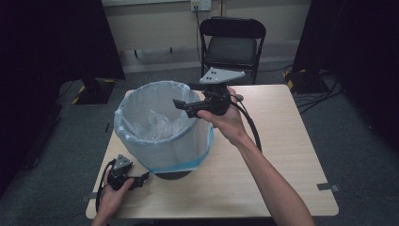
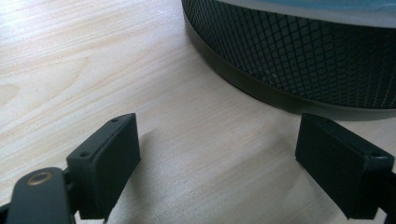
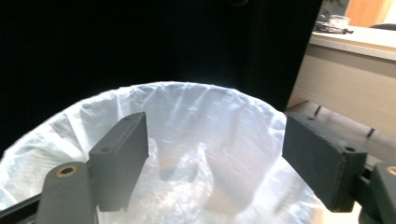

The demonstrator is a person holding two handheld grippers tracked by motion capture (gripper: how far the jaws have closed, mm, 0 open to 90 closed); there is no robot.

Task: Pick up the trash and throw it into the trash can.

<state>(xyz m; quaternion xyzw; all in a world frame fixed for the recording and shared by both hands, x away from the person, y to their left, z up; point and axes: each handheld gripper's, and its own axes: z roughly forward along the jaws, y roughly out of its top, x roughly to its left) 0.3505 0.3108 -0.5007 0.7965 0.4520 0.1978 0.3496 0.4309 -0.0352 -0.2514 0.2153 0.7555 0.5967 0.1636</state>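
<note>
1. The right gripper (image 1: 181, 104) is hovering over the rim of the bin, its jaws standing wide apart with nothing between them; in the right gripper view (image 3: 212, 158) they are framing the bag's crumpled inside without touching it.
2. The left gripper (image 1: 141, 180) is resting low on the table just beside the bin's base, its jaws also spread wide and gripping nothing; in the left gripper view (image 2: 217, 163) bare wood is lying between them.
3. One black mesh bin (image 2: 299, 56) is standing on the left half of the table, lined with one translucent white bag (image 1: 162, 125) whose edge is folding down over the outside.
4. One wooden table (image 1: 282, 155) is carrying all of this.
5. One black folding chair (image 1: 233, 44) is standing behind the table's far edge, well apart from both grippers.
</note>
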